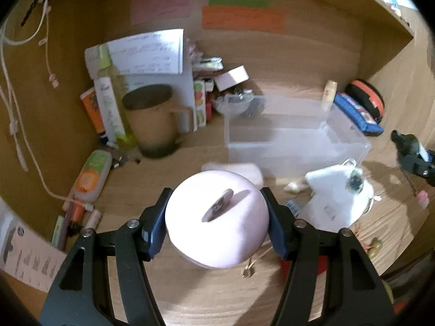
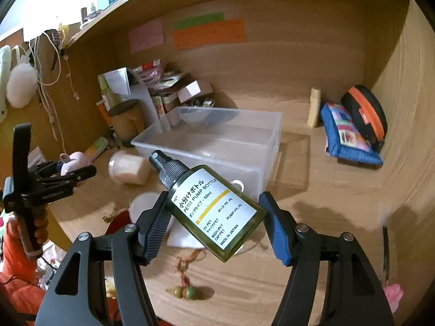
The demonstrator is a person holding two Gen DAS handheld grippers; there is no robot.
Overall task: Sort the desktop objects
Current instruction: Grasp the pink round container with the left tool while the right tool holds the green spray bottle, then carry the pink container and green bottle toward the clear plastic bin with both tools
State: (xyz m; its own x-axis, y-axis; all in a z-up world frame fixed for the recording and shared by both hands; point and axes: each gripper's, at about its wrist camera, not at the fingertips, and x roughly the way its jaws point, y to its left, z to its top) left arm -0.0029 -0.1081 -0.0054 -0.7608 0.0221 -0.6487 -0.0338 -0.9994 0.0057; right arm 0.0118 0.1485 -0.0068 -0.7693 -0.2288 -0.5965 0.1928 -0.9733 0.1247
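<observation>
Gripping a pale pink round jar (image 1: pixel 217 218), the left hand-held gripper (image 1: pixel 217 217) is clamping it while the right hand-held gripper (image 2: pixel 214 222) is clamping a green pump bottle (image 2: pixel 212 209) above the counter (image 2: pixel 312 190).

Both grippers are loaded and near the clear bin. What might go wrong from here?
1. The pump bottle sits tilted across the right gripper, so it may twist or slip out.
2. The round pink object is smooth and held only at its sides by the left gripper; it might pop free.
3. The bin is light and could shift if bumped.
</observation>
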